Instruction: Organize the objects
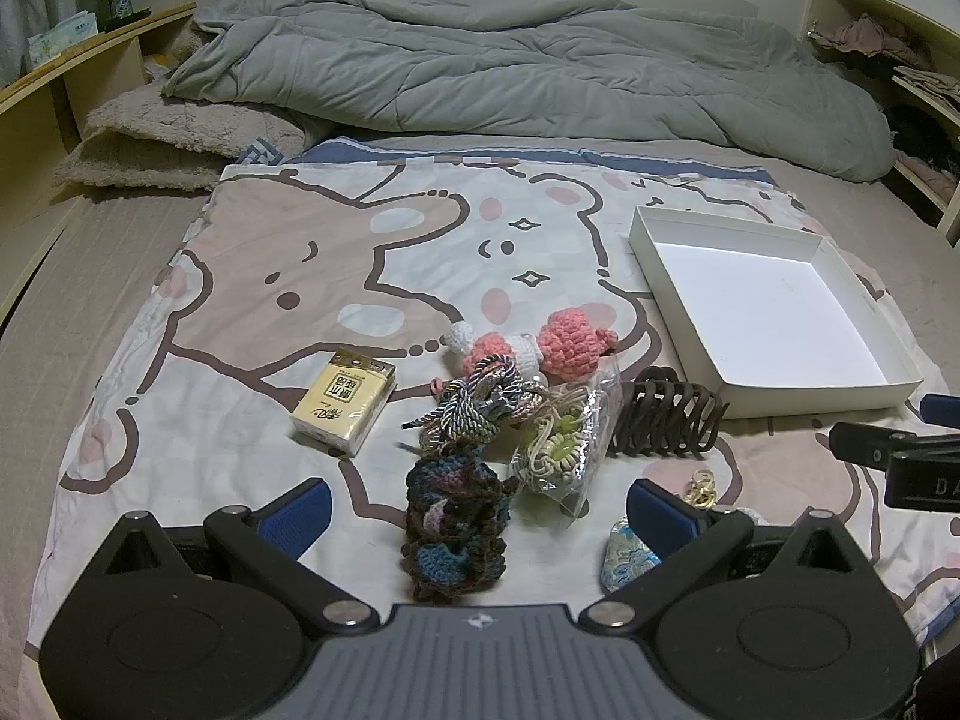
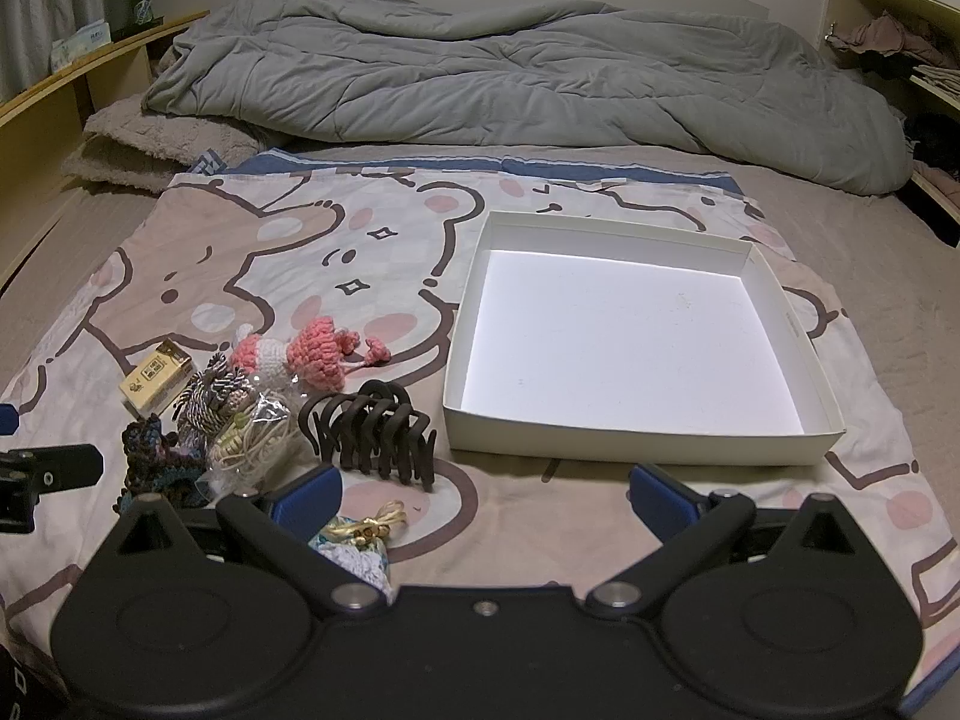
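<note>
A: Which step is judged to be in hand?

B: The start, it is thought. The shallow white cardboard box (image 2: 630, 336) is seen bare inside, and nothing is held. The left gripper (image 1: 477, 513) is spread wide around the dark multicoloured crocheted scrunchie (image 1: 459, 531), its blue pads not yet touching it. The right gripper (image 2: 486, 495) is likewise spread wide and empty, with bare sheet between its fingers.

A: Where are the things to be sorted?

B: They are clustered on the sheet to the left of the box: a yellow tissue packet (image 1: 345, 399), a pink and white crocheted doll (image 1: 540, 348), a bundle of striped braided cord (image 1: 474, 405), a clear plastic bag of pale coiled cords (image 1: 564, 438), a brown plastic claw hair clip (image 2: 372, 429), and a small blue-patterned pouch with a gold clasp (image 2: 354, 540).

A: What is called for next?

B: Probably a closing on the scrunchie, then a carry rightward to the box.

A: And the surroundings?

B: A bed is used, spread with a cartoon bear-print sheet (image 2: 240, 252); a crumpled grey duvet (image 2: 510, 72) lies behind, with wooden shelving on both sides.
</note>
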Action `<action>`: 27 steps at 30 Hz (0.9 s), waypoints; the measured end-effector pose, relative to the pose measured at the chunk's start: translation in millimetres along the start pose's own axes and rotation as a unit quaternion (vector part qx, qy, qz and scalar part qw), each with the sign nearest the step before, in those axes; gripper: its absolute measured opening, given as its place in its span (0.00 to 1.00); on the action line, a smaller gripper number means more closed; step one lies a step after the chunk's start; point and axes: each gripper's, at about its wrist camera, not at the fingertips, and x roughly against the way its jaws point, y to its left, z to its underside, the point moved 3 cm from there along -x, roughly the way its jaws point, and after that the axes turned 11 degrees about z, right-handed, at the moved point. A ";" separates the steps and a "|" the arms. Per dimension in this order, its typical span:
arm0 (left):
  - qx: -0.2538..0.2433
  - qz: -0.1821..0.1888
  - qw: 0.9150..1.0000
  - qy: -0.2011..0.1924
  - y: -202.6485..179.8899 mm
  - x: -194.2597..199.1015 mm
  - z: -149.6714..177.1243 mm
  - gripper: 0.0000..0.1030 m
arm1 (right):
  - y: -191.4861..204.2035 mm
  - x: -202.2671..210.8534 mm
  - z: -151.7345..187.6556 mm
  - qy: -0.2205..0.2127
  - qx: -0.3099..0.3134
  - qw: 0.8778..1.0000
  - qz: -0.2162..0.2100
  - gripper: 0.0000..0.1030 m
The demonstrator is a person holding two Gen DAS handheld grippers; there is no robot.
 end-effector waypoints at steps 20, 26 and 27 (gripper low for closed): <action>-0.002 0.001 1.000 -0.009 -2.1 1.0 -2.6 1.00 | -3.0 2.0 0.2 -0.003 -0.007 1.000 -0.015 1.00; -0.013 0.013 0.999 -0.044 -5.5 6.9 -5.9 1.00 | -9.0 7.9 -1.9 -0.017 -0.028 0.998 -0.050 1.00; -0.015 0.014 0.999 -0.047 -6.5 5.9 -5.1 1.00 | -9.7 8.5 -2.2 -0.018 -0.032 0.997 -0.062 1.00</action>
